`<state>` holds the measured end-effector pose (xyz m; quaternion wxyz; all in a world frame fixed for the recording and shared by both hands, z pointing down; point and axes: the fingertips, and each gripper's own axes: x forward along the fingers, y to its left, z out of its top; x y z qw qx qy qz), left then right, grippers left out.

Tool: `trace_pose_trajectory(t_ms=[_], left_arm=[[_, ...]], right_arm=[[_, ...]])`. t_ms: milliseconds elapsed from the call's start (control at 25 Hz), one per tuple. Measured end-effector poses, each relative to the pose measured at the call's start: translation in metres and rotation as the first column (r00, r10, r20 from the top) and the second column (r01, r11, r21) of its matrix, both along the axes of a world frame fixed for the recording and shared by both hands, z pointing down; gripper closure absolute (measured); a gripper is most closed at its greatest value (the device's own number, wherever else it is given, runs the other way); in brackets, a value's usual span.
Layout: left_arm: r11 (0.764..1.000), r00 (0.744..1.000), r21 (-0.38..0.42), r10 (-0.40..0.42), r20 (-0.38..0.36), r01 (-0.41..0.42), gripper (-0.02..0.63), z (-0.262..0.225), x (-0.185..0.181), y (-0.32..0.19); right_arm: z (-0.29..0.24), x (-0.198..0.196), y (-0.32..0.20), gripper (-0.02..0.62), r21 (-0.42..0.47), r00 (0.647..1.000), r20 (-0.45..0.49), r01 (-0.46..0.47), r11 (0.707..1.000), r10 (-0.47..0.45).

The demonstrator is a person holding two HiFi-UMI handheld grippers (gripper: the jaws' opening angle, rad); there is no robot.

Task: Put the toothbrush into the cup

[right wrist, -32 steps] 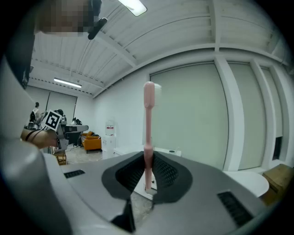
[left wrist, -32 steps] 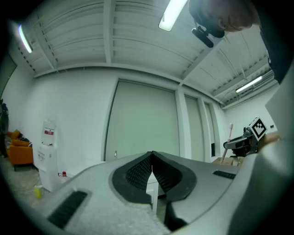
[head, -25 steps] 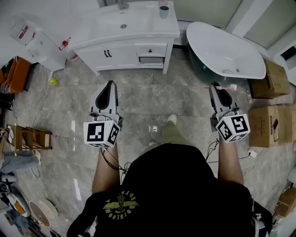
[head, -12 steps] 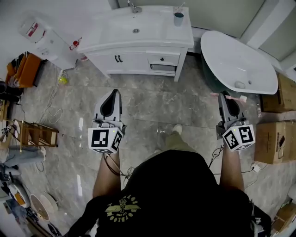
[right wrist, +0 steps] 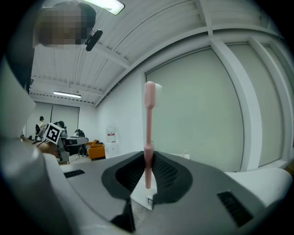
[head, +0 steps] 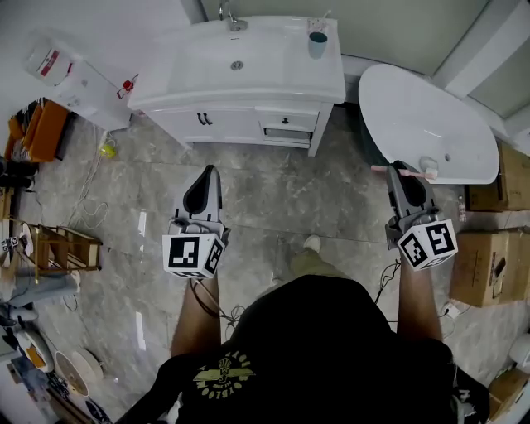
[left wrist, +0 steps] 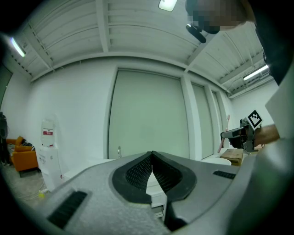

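Moved since earlier: left gripper [head: 211, 169] and right gripper [head: 397, 165] have come nearer the white vanity [head: 248, 124], which now shows lower and fuller in the head view; the bathtub [head: 422, 124] has drawn up to the right gripper's tips.
Grippers: 2, each bearing 1 marker cube [head: 193, 254] of black-and-white squares.
Left gripper state: jaws pressed together with nothing between them, pointing toward the vanity over the grey floor [head: 273, 190].
Right gripper state: pinching the toothbrush [right wrist: 149, 124] low on its handle.
Toothbrush: 1, pink with white bristles at its far end. It stands up out of the jaws in the right gripper view and lies crosswise to the gripper in the head view, at the near rim of the bathtub and well apart from the cup [head: 317, 44].
Cup: 1, blue-grey, upright on the back right corner of the vanity's worktop [head: 273, 79].
Worktop fittings: 1 basin [head: 238, 64], 1 tap [head: 228, 13].
Bathtub: 1, white, oval, just right of the vanity.
Water dispenser [head: 62, 70]: 1, white, left of the vanity, with a red label too small to read.
Cardboard boxes [head: 487, 265]: at least 2 along the right edge.
Writing: a yellow emblem on the back of the person's black shirt [head: 217, 368], its lettering unreadable.
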<state>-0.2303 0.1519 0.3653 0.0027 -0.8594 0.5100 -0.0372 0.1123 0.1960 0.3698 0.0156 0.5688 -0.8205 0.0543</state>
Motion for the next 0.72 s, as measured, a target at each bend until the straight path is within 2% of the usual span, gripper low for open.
trace_pose_trajectory(t_ms=[240, 480, 720], left_arm=[[1.000, 1.000, 0.012, -0.024, 0.018, 0.024, 0.595, -0.011, 0.033, -0.044], [0.997, 0.996, 0.038, -0.065, 0.054, 0.063, 0.595, -0.025, 0.061, -0.069], [0.995, 0.993, 0.057, -0.081, 0.081, 0.077, 0.595, -0.038, 0.068, -0.072]], right_arm=[[-0.006, 0.039, -0.037, 0.543, 0.010, 1.000, 0.021, 0.007, 1.000, -0.007], [-0.003, 0.080, -0.066, 0.543, 0.010, 0.995, 0.098, 0.017, 1.000, -0.018], [0.006, 0.083, -0.083, 0.543, 0.008, 0.987, 0.149, 0.059, 0.998, -0.060]])
